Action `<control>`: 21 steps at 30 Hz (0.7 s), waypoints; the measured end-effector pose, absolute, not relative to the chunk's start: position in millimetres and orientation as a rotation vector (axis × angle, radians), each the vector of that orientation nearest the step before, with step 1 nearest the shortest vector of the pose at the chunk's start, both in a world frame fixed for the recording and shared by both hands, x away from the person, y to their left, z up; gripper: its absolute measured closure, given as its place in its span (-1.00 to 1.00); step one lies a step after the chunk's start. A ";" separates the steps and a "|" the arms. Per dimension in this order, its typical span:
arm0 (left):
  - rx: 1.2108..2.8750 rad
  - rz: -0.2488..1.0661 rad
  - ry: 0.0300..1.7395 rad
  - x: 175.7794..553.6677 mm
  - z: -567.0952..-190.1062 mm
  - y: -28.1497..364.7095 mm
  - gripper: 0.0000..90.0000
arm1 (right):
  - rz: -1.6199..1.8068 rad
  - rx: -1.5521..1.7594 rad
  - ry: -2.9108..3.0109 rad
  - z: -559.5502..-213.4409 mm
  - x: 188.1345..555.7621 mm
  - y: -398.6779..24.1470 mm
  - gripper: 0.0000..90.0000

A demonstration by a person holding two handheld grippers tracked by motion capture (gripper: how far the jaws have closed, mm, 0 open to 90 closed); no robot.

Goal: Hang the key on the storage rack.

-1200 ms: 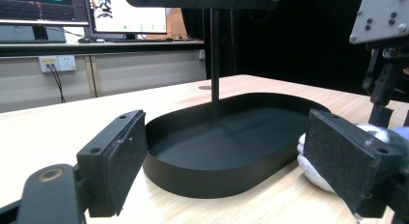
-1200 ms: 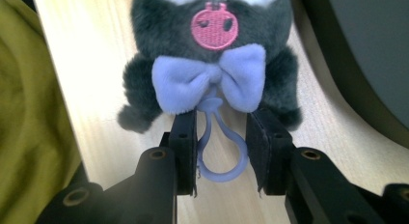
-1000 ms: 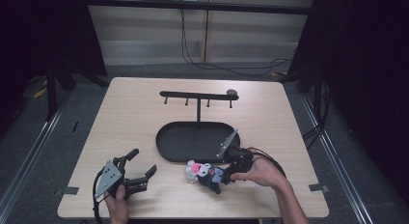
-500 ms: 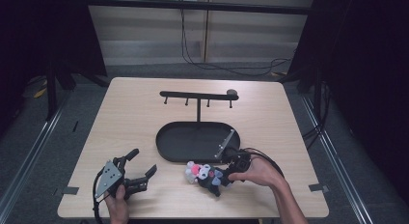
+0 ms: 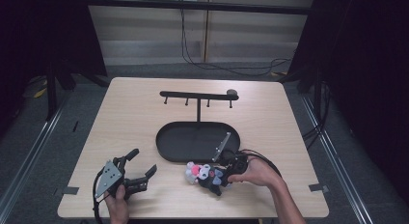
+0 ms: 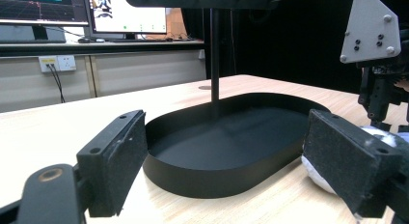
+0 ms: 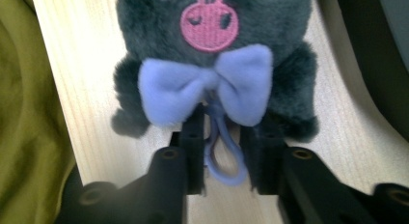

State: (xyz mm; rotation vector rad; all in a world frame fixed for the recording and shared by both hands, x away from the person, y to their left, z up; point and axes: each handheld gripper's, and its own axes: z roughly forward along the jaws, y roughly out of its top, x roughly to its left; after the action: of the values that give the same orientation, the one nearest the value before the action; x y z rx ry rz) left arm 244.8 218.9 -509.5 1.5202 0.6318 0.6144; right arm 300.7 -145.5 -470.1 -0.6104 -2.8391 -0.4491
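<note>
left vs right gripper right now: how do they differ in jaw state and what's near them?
The left gripper has jaws spread wide with nothing between them; the right gripper has jaws drawn near each other, just closing further, with the plush toy's purple loop between them. The left sits apart from the toy near the table's front left; the right is at the toy beside the black tray. Both are hand-held, low over the table.

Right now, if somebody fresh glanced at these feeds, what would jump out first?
Probably the dark plush toy with its lilac bow and pink emblem, lying on the table's near edge beside the black oval tray. The right gripper has its jaws on either side of the toy's lilac loop, just closing in. The left gripper waits open at the near left.
</note>
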 end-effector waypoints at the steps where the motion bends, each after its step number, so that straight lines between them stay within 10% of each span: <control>1: 1.521 0.615 0.631 244.8 -509.4 218.9 -0.66 | -0.444 -0.619 -2.830 -470.0 300.4 -145.3 0.72; 21: 1.523 0.612 0.633 244.8 -509.4 219.2 -0.66 | -0.438 -0.624 -2.801 -442.3 303.0 -147.8 0.93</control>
State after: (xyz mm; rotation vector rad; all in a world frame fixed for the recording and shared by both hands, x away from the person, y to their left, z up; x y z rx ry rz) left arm 244.8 219.2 -509.4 1.5225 0.6328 0.6124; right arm 303.0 -147.8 -442.3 -0.6244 -2.8009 -0.4382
